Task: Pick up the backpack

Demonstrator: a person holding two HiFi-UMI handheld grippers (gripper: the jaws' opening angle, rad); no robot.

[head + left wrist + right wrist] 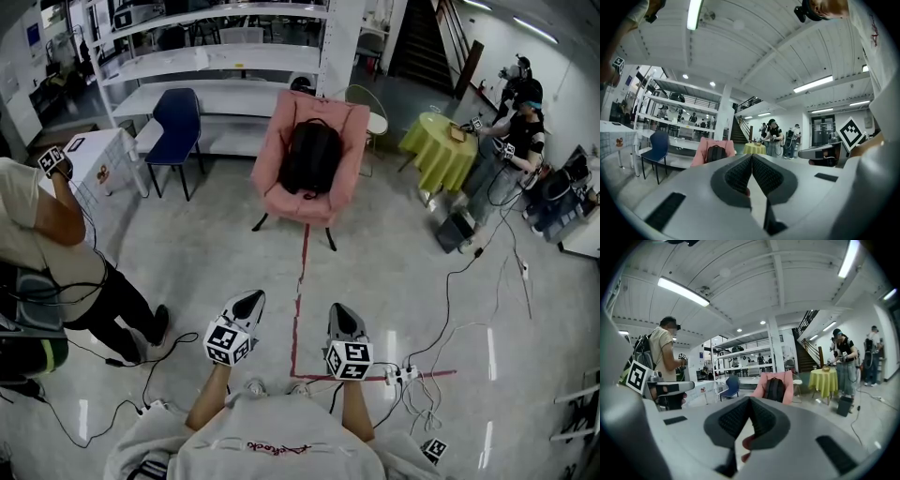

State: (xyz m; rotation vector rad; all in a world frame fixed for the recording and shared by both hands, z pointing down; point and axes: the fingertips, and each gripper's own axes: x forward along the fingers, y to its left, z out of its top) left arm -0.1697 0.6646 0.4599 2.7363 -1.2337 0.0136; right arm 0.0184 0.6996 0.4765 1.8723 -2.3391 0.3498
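**On the pink armchair, the backpack is resting**

The black backpack is standing upright in the seat, leaning on the backrest. Well apart from it, the left gripper and the right gripper are pointing toward it, each with jaws pressed together, holding nothing. A red floor line is running between them.

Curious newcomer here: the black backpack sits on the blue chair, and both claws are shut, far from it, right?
No: the backpack sits on the pink armchair, not the blue chair; the head view shows it. The left claw and right claw are shut, far from it.
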